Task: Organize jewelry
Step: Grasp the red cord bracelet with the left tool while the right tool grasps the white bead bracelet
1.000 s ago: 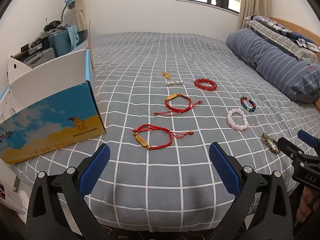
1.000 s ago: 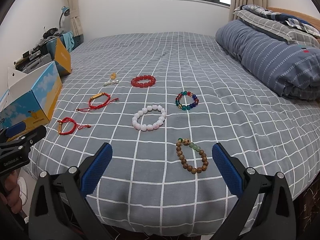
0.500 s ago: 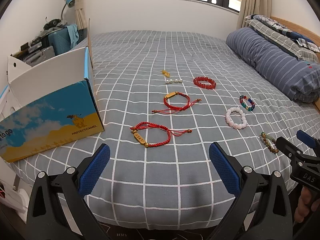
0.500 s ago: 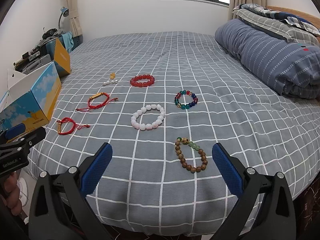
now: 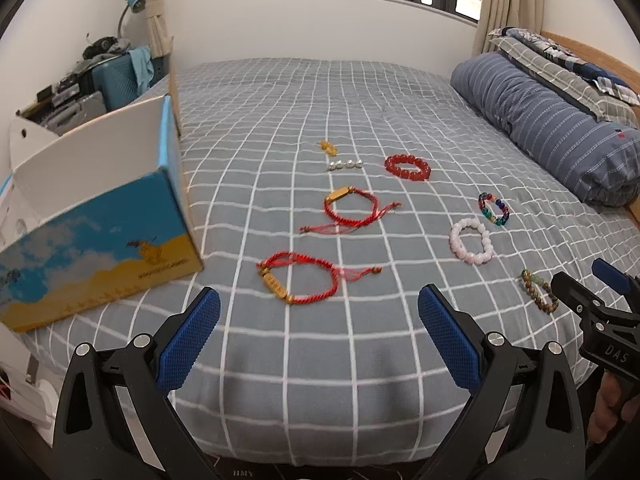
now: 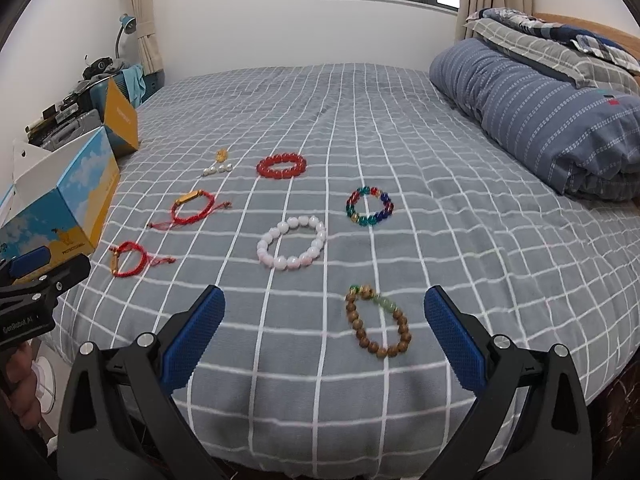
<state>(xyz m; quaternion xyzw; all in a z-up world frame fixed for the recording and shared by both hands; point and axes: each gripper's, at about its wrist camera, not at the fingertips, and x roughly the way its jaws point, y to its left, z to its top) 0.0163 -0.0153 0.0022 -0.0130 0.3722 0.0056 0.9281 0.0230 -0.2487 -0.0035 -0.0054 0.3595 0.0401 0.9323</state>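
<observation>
Several bracelets lie on the grey checked bed. My left gripper (image 5: pixel 319 334) is open and empty just short of a red cord bracelet with a gold bar (image 5: pixel 298 279); a second red cord bracelet (image 5: pixel 351 211) lies beyond it. My right gripper (image 6: pixel 325 334) is open and empty over the bed edge, with a wooden bead bracelet (image 6: pixel 379 327) lying between its fingers. Farther off lie a pale pink bead bracelet (image 6: pixel 292 243), a multicoloured bead bracelet (image 6: pixel 369 207), a red bead bracelet (image 6: pixel 281 165), a pearl string (image 6: pixel 218 169) and a small gold charm (image 6: pixel 221 155).
An open blue and yellow cardboard box (image 5: pixel 96 216) stands on the bed's left edge. A rolled striped duvet (image 6: pixel 544 116) and pillows lie at the right. A suitcase (image 5: pixel 116 76) and clutter stand by the left wall.
Both grippers have moved slightly forward and down toward the bed, so the bracelets sit a little closer. Both stay open. No bracelet has moved.
</observation>
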